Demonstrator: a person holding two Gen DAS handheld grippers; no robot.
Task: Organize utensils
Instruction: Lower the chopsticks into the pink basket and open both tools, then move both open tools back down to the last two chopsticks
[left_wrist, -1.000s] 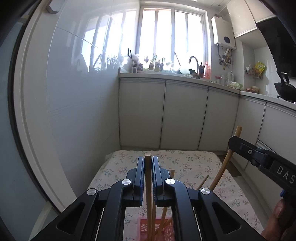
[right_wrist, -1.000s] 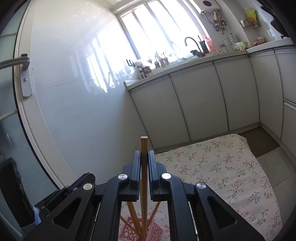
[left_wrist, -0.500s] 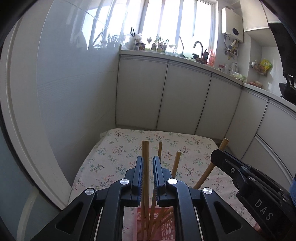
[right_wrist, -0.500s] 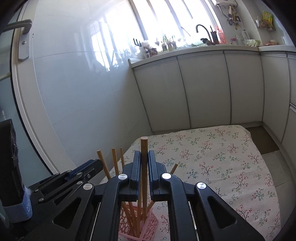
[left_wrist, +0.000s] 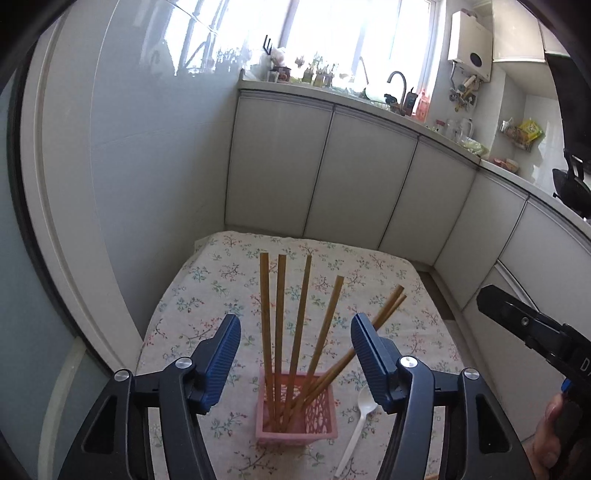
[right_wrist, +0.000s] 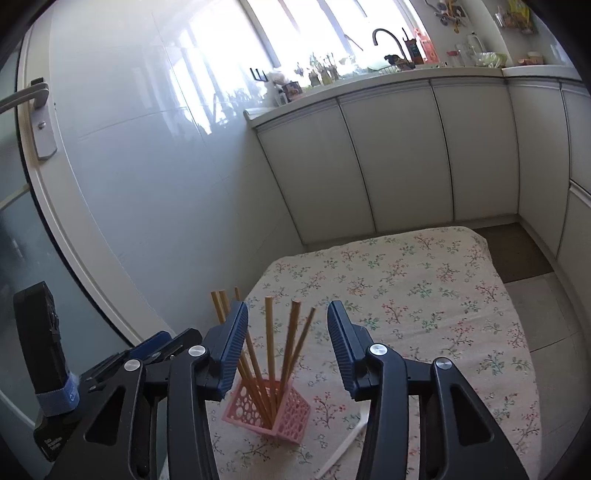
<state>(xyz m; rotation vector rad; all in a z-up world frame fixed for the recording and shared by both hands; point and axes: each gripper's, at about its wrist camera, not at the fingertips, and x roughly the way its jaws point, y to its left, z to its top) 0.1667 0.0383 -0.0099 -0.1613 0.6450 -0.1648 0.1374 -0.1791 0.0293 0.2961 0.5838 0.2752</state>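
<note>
A pink perforated basket stands on the floral tablecloth. Several wooden chopsticks lean inside it. A white plastic spoon lies on the cloth just right of the basket; only its handle shows in the right wrist view. My left gripper hovers above the basket, its jaws opening, and the chopsticks rise between them untouched. My right gripper is beside it, jaws also opening, with no pad pressing on a chopstick. Each gripper shows in the other's view.
White kitchen cabinets run behind and to the right of the table. A glossy white wall and a door with a metal handle stand on the left. A hand holds the right gripper.
Both grippers were shut on an upright chopstick each. Now both jaws stand apart and those chopsticks rest in the pink basket. Both views have tipped downward.
</note>
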